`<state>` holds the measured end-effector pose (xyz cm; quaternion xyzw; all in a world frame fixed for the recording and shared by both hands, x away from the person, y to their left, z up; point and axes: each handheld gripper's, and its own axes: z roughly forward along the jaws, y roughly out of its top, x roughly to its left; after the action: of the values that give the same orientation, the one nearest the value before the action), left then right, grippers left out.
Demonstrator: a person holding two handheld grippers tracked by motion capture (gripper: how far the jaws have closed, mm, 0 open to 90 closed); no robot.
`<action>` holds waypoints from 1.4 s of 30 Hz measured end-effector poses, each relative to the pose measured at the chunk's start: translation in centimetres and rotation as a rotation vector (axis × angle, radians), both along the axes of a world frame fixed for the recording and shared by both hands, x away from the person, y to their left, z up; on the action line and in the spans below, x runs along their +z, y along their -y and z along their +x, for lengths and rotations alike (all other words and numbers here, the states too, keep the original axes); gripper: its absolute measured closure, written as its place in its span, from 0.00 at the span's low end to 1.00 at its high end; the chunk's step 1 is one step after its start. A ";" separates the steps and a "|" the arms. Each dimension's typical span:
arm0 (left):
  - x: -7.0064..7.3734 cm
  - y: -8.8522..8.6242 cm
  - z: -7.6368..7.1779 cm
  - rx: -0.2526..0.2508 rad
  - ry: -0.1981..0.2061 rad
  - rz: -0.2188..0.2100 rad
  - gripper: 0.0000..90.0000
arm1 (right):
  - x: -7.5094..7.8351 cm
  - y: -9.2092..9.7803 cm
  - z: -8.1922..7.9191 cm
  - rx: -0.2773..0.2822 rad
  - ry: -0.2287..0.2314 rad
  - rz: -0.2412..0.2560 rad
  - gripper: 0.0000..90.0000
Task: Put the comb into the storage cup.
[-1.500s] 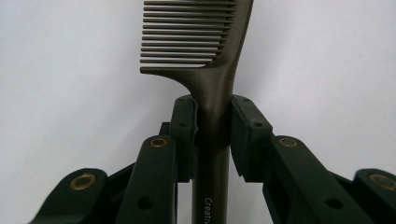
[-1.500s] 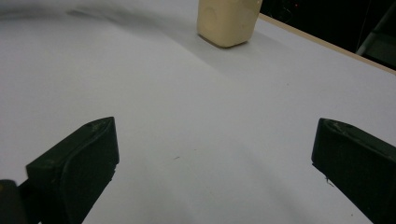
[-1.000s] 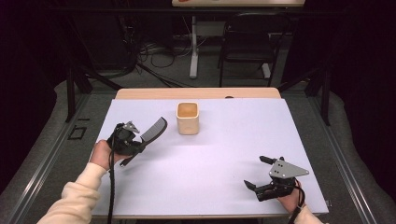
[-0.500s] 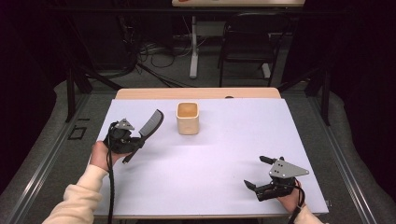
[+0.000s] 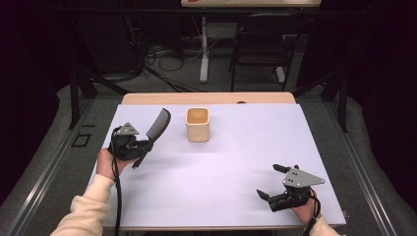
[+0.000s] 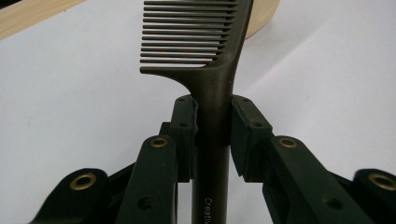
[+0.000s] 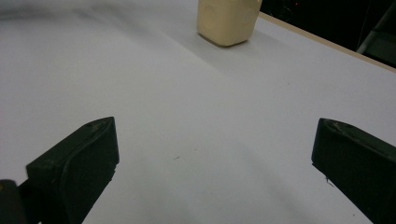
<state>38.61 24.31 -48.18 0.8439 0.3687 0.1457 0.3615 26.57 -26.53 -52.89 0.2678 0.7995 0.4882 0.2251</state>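
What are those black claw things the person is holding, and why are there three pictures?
They are grabbing tools, one in each hand. The top picture looks down from above the white table. The other two come from small cameras riding on each tool. The left gripper has its jaws squeezed on the handle of a dark comb, lifted with its teeth pointing toward a small tan cup standing on the table. The right gripper rests near the table's front corner with its jaws wide apart, holding nothing.
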 end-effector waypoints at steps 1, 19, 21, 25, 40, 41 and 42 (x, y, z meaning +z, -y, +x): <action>0.1 0.0 0.0 0.001 0.005 -0.002 0.80 | 0.0 0.0 0.0 0.001 0.000 0.000 0.00; 1.0 0.6 0.4 0.020 0.095 -0.076 0.80 | 0.0 -0.2 0.0 0.005 -0.001 -0.006 0.00; 1.1 0.7 0.5 0.025 0.100 -0.086 0.80 | 0.0 -0.2 0.0 0.007 0.000 -0.006 0.00; 1.4 1.1 0.6 0.027 0.119 -0.084 0.80 | 0.0 -0.2 0.0 0.008 -0.001 -0.004 0.00; 2.3 2.3 1.8 0.025 0.161 -0.113 0.80 | -0.1 -0.1 0.1 0.005 -0.001 -0.005 0.00; 2.4 2.4 1.8 0.028 0.166 -0.116 0.80 | 0.0 -0.1 0.1 0.003 -0.001 -0.003 0.00; 2.5 2.5 1.9 0.027 0.167 -0.118 0.80 | -0.1 -0.1 0.1 0.003 0.001 -0.001 0.00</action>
<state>40.51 21.86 -45.73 0.8010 0.3564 0.1985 0.4382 26.69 -26.44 -52.95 0.2662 0.8002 0.4881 0.2248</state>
